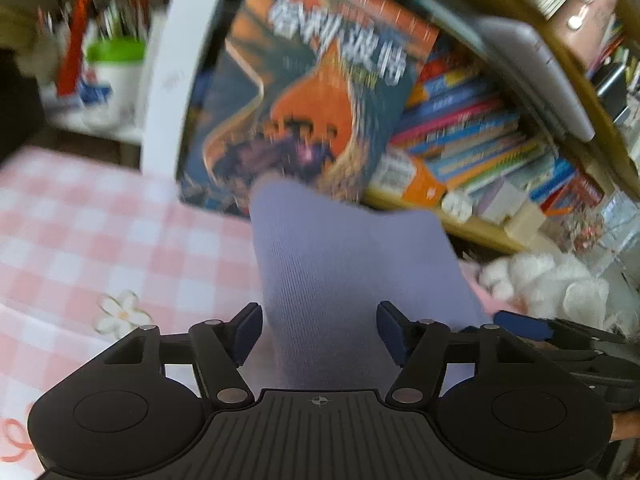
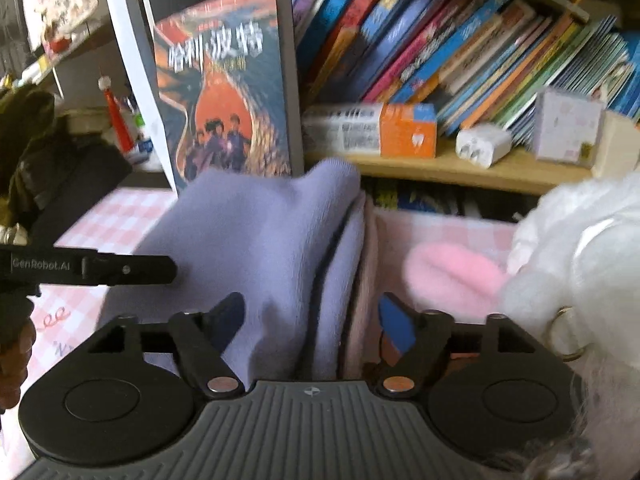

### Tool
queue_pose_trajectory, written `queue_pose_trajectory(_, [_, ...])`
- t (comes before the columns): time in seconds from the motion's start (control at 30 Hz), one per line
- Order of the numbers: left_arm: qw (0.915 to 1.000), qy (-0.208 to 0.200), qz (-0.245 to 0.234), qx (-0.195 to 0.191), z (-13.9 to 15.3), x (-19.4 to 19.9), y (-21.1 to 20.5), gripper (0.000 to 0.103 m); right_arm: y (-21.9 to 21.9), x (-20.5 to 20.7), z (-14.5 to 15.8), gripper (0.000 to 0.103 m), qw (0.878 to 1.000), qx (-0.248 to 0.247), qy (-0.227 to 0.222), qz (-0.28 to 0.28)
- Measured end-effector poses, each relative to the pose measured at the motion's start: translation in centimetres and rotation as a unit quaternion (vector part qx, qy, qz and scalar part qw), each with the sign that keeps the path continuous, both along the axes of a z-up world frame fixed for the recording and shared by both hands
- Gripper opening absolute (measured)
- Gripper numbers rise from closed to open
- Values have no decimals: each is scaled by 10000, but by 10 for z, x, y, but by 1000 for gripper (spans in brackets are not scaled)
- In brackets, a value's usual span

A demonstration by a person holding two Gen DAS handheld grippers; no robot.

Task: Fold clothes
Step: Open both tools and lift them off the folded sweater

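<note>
A lilac knit garment (image 1: 340,260) lies in a folded heap on the pink checked tablecloth (image 1: 80,220). It runs up between the fingers of my left gripper (image 1: 318,332), whose jaws stand wide with the pads not pressing on it. In the right wrist view the same garment (image 2: 260,232) shows thick folded edges, with a pale pink cloth (image 2: 362,280) against its right side. My right gripper (image 2: 312,320) is open around those edges. The left gripper's finger (image 2: 132,270) reaches in from the left, and the right gripper's blue pad (image 1: 524,326) shows at the right of the left wrist view.
A large illustrated book (image 2: 228,92) stands upright just behind the garment. A wooden shelf (image 2: 460,168) packed with books and small boxes runs along the back. A white plush toy (image 2: 580,260) with a pink ear (image 2: 452,276) crowds the right. A pen pot (image 1: 112,80) stands far left.
</note>
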State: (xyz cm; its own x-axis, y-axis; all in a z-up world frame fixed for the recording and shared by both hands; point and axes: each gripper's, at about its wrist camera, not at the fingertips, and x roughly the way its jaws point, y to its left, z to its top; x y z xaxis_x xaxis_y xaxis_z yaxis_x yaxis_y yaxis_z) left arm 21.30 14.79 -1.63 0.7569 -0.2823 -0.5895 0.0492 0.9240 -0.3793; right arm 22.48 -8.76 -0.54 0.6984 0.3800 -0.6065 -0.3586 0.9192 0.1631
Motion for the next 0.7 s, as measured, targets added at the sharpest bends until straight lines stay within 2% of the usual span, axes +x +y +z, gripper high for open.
queue_pose_trajectory(0.13, [9989,-339,159,274,16,-23,-6,80,-1,-17,16,84,9990,18,-415,-180])
queue_pose_trajectory(0.3, [9969,-520,152,574,27,-54,-18,87,3,-44,26,89,9965,-66,-714,-438])
queue_pose_trajectory(0.5, [9941,-595,212,885,25,-89,-28,92,8,-80,19,92,9954,-153,-674,-658])
queue_pose_trajectory(0.7, [9925,-562,320,1038,19,-116,-34,95,7,-116,7,95,9937,-340,-630,-859])
